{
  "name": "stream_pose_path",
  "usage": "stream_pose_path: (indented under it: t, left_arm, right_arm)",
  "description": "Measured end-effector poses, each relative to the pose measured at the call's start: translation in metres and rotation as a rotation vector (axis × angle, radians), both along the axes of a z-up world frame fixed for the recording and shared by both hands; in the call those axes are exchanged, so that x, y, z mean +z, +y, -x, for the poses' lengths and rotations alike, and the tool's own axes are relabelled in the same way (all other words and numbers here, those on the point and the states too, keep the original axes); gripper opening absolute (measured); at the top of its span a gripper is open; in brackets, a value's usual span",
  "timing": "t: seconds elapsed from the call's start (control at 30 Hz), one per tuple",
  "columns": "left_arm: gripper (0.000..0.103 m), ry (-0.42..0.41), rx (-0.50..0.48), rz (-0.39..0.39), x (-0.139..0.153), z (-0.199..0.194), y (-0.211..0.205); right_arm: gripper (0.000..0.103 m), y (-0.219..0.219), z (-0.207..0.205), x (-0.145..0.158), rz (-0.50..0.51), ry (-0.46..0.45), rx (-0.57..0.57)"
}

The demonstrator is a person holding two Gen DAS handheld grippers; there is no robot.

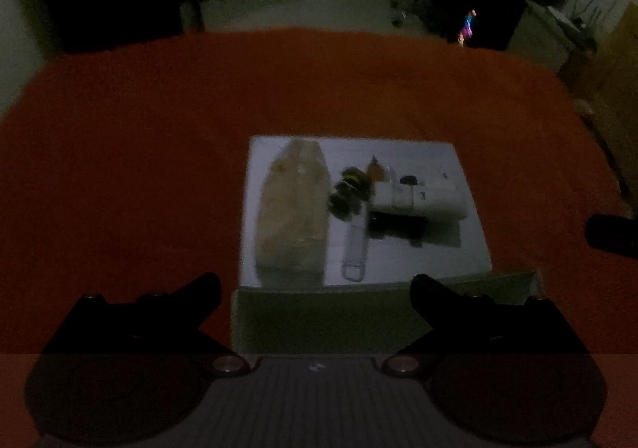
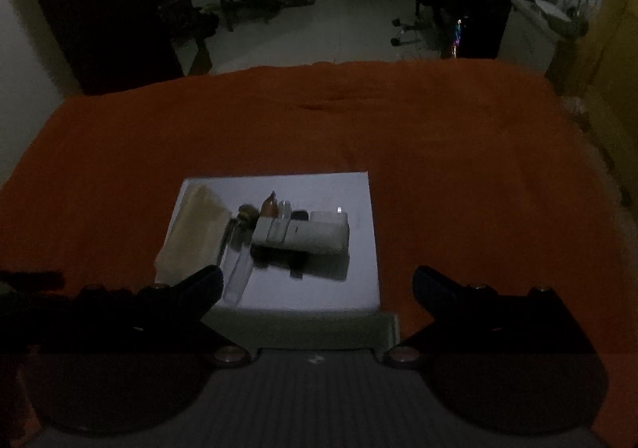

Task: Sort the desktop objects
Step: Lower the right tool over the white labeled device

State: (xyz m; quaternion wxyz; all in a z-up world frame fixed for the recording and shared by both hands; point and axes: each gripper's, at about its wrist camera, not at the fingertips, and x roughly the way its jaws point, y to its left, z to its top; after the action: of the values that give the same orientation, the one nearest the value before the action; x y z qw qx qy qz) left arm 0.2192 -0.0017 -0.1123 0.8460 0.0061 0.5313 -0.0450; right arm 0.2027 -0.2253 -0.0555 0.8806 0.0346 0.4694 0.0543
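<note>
A dim room holds a table under an orange cloth point(image 2: 398, 137), bearing a shallow pale box point(image 2: 359, 248). Inside it lie a beige pouch point(image 1: 293, 208), a white block point(image 2: 315, 234) and a clear tube point(image 1: 355, 244), close together. Left gripper point(image 1: 315, 286) and right gripper point(image 2: 317, 280) hover before the box, fingers spread and empty; judged near completion or pre-pick, the next move calls for choosing one item.

No legible text; too dim, perhaps.

A matt, slightly rough orange cloth point(image 2: 438, 152) covered the table. The pale box point(image 2: 359, 184) looked smooth, like card, and the white block point(image 2: 319, 236) in it like glossy plastic.
</note>
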Motion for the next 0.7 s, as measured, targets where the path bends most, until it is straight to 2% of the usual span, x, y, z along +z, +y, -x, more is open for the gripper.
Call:
stream_pose_path:
  t: [0.3, 0.47, 0.57, 0.7]
  left_arm:
    - [0.103, -0.037, -0.081, -0.093, -0.039, -0.073, 0.001]
    - [0.102, 0.008, -0.093, -0.059, -0.057, -0.098, 0.008]
    - [0.102, 0.005, -0.11, 0.011, -0.063, -0.11, 0.01]
    - [0.103, -0.011, -0.131, 0.034, -0.075, -0.123, 0.004]
  right_arm:
    - [0.103, 0.004, -0.075, -0.032, 0.032, -0.007, -0.01]
    - [0.103, 0.005, -0.104, -0.042, 0.017, -0.008, -0.017]
    - [0.103, -0.002, -0.115, -0.046, -0.036, 0.004, -0.031]
    - [0.103, -0.011, -0.132, -0.066, -0.052, 0.08, -0.104]
